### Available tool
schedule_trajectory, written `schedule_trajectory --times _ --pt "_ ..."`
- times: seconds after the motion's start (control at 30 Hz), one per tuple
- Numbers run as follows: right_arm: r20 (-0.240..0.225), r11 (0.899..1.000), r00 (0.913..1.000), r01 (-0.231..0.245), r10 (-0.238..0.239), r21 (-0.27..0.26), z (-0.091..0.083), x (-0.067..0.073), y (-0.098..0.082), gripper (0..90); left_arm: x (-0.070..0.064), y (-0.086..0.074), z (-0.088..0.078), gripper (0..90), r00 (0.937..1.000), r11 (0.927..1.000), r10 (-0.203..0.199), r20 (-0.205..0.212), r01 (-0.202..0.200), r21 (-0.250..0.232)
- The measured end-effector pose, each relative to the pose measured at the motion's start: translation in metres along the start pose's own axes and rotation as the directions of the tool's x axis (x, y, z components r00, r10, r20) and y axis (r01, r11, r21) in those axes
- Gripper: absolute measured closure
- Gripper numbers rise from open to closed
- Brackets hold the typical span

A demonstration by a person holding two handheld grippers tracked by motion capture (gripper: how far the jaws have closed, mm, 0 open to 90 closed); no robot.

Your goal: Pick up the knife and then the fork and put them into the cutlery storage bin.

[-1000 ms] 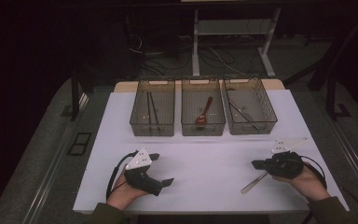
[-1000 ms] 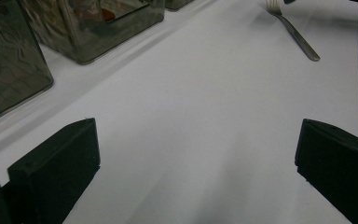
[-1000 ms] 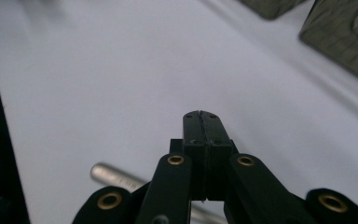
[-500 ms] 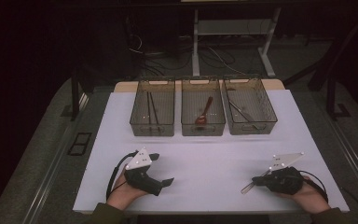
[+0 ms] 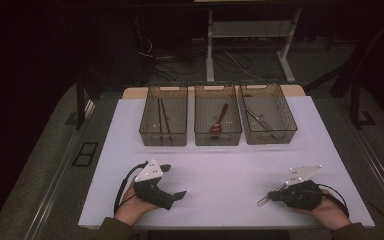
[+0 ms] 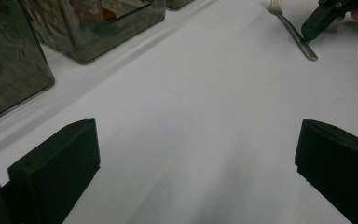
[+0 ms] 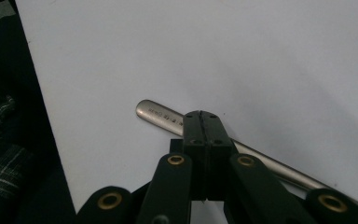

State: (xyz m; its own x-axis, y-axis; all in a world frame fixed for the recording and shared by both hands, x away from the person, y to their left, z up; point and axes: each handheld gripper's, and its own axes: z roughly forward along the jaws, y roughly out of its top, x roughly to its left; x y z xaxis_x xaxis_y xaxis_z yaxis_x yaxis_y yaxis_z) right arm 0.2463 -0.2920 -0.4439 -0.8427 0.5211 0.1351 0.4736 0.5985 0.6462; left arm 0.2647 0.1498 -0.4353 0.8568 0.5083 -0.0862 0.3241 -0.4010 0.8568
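Since a second ago, the right gripper (image 5: 276,196) is sitting lower and nearer the table's (image 5: 220,165) front edge, its jaws clamping shut on the fork (image 7: 158,113), probably for sorting into the trays (image 5: 267,112). Meanwhile the left gripper (image 5: 172,182) is resting wide open and empty, waiting.

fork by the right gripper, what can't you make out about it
- Fork, right gripper view: the right gripper covers its middle, so a grip cannot be confirmed; the frame edge cuts off its tine end.
- High view: small and dim.
- Left gripper view: tines meet the top edge.
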Motion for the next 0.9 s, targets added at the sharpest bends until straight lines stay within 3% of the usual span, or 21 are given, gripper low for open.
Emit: schedule_trajectory --times 0.57,0.77,0.9 --pt "0.082 0.999 0.9964 -0.019 0.023 -0.05 0.03 -0.018 0.033 88.9 -0.001 0.0 0.0 0.0 1.0 1.0 -0.001 -0.002 0.001 0.002" --pt "0.121 0.999 0.9925 -0.015 0.02 -0.045 0.04 -0.026 0.046 88.9 0.0 0.0 0.001 0.0 1.0 1.0 0.0 -0.002 0.0 0.004" --pt "0.119 0.999 0.9927 -0.018 0.022 -0.033 0.043 -0.028 0.052 88.9 0.0 0.0 0.0 0.0 1.0 1.0 0.002 0.001 -0.002 0.005"
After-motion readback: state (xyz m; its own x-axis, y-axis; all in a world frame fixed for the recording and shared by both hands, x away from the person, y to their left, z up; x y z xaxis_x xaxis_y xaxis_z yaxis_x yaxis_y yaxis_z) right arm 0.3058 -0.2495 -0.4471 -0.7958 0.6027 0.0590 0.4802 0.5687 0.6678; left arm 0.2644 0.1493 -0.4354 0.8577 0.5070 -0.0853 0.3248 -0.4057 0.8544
